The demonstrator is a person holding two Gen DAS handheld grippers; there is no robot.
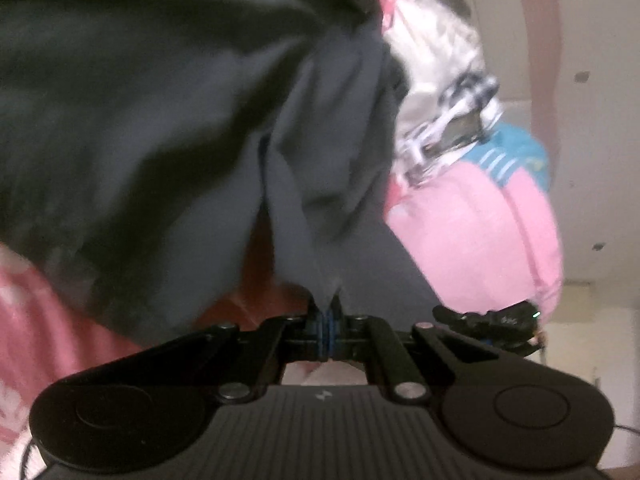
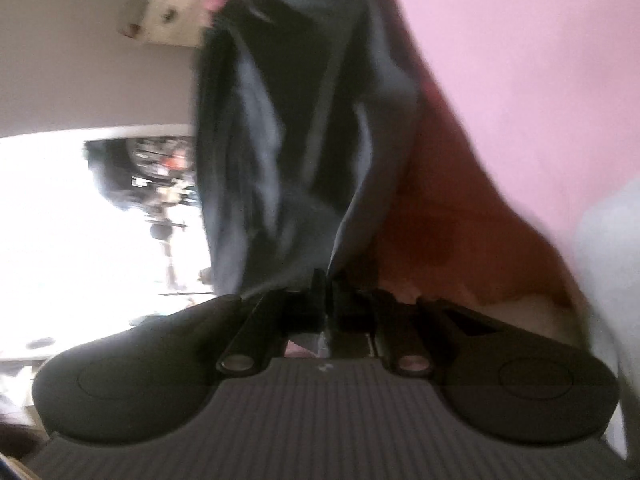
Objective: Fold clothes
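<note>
Centrally, a dark garment (image 1: pixel 168 112) was seen hanging in loose folds ahead of both cameras, its fabric drawn down to a pinched point at each tool. At the left gripper (image 1: pixel 327 312) the fingers were pressed together on a corner of the cloth, blue pads just visible at the nip. At the right gripper (image 2: pixel 326 292) the fingers were likewise closed narrow on a gathered edge of the same garment (image 2: pixel 288 128), though the view was blurred. Behind the cloth, in the left view, a heap of other clothes was noted: a pink piece (image 1: pixel 480 232), a white patterned piece (image 1: pixel 436 64) and a blue striped piece (image 1: pixel 508 156). A pink floral surface (image 1: pixel 36 340) lay lower left. In the right view a pink expanse (image 2: pixel 520 60) filled the background.
</note>
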